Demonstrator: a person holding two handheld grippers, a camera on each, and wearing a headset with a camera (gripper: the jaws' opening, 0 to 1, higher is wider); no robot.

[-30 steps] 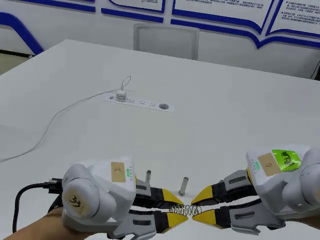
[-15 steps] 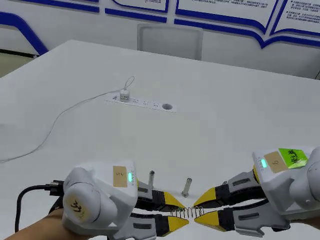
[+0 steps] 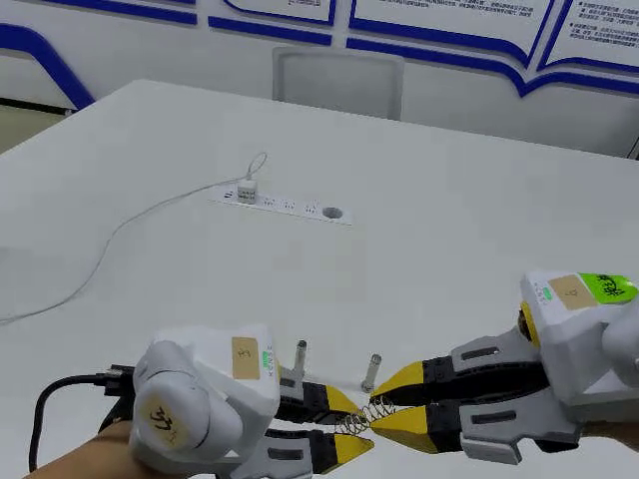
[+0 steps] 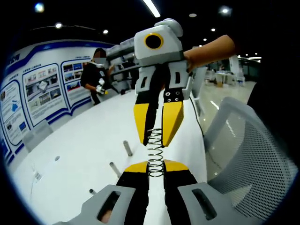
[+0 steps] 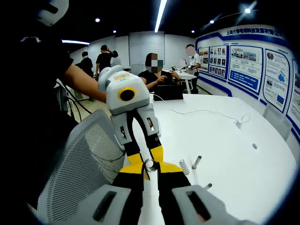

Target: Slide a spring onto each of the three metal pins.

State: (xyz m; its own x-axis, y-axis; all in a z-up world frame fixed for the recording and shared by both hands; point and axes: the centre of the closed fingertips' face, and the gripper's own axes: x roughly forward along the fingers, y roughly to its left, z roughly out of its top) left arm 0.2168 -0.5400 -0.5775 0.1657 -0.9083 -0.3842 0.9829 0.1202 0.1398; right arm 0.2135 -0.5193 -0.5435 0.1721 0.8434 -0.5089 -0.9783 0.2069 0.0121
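Observation:
A small steel spring (image 3: 362,415) stretches between my two grippers just above the white table (image 3: 449,249). My left gripper (image 3: 351,427) is shut on its left end and my right gripper (image 3: 377,407) is shut on its right end, slightly higher. In the left gripper view the spring (image 4: 155,152) runs from my left gripper (image 4: 154,168) up to the right gripper (image 4: 157,133). Two upright metal pins (image 3: 300,353) (image 3: 371,371) stand just behind the tips. Three pins (image 4: 127,147) (image 4: 115,169) (image 4: 93,191) stand bare. A second spring (image 5: 184,167) lies beside a pin (image 5: 196,162).
A white power strip (image 3: 285,206) with a plugged-in charger and a trailing cable lies mid-table. A grey chair (image 3: 337,80) stands at the far edge. A mesh chair back (image 4: 248,150) is close beside the grippers. People stand in the background.
My right gripper has moved left toward the left one and slightly up. The spring, level before, now tilts up to the right and looks shorter.

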